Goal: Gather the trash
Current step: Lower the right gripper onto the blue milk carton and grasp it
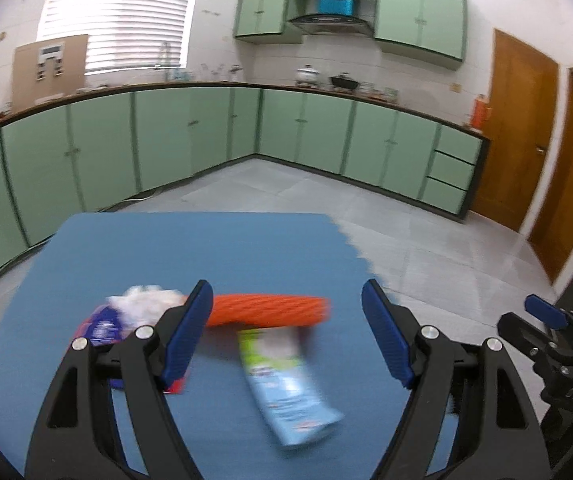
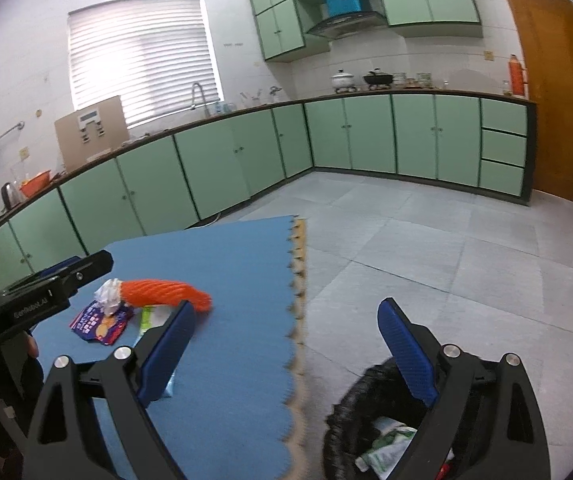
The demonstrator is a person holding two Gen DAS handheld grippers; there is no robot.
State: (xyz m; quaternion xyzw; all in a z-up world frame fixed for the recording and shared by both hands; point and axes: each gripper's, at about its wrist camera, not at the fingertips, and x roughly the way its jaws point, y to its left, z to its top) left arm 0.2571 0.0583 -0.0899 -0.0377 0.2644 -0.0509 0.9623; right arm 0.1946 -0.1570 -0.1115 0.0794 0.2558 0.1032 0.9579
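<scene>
On a blue foam mat (image 1: 246, 248) lie an orange foam net sleeve (image 1: 270, 310), a crumpled white tissue (image 1: 146, 302), a purple-red snack wrapper (image 1: 102, 326) and a light-blue and green packet (image 1: 286, 392). My left gripper (image 1: 286, 332) is open and empty just above them, the packet between its fingers. My right gripper (image 2: 286, 340) is open and empty over the mat's right edge (image 2: 300, 300), above a black trash bag (image 2: 370, 416) with wrappers inside. The sleeve (image 2: 166, 292), tissue (image 2: 108, 294), wrapper (image 2: 100, 324) and left gripper (image 2: 46, 292) show in the right wrist view.
Grey tiled floor (image 2: 446, 260) surrounds the mat. Green kitchen cabinets (image 1: 166, 136) run along the far walls under a counter with pots. Wooden doors (image 1: 518, 128) stand at the right. The right gripper (image 1: 546, 320) shows at the right of the left wrist view.
</scene>
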